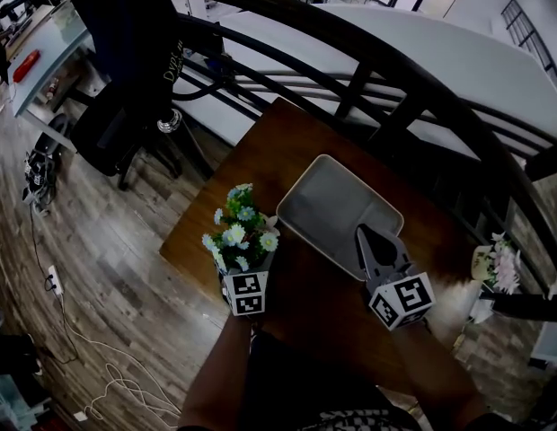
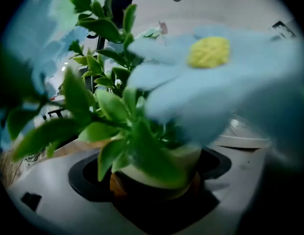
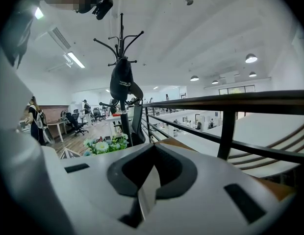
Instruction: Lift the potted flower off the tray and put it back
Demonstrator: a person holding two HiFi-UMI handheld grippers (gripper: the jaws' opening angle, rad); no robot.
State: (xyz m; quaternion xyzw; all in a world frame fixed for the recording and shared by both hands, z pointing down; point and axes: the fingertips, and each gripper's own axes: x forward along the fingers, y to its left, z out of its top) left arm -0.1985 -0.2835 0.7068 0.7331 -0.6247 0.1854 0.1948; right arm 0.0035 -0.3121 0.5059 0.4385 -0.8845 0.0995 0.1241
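- The potted flower (image 1: 241, 234), a small cream pot with an orange-brown band low on its side, stands upright. Its long axis is vertical, with the stems and blooms pointing up.
- It carries a dense tuft of glossy green leaves topped with pale blue and white daisy-like blooms with yellow centres. In the left gripper view the nearest bloom is a large blur across the upper right.
- The pot is off the shallow light-grey rectangular tray (image 1: 332, 206), just beside the tray's left corner and over the brown wooden surface (image 1: 260, 160). No view shows whether its base touches the wood.
- The left claw (image 2: 149, 180) pinches the pot from both sides at its lower part, and its marker cube sits below the blooms in the head view.
- The right claw (image 1: 365, 234) is pressed together with nothing in it. Its tip is over the tray's near right rim, well apart from the pot.
- The tray lies diagonally on the surface with bare wood around it.
- The pot is close to the surface's near left edge, with wooden floor beyond.
- A dark curved metal railing (image 3: 225, 101) runs along the far side of the surface.
- A second bunch of pale flowers (image 1: 499, 266) sits beyond the surface's right edge.
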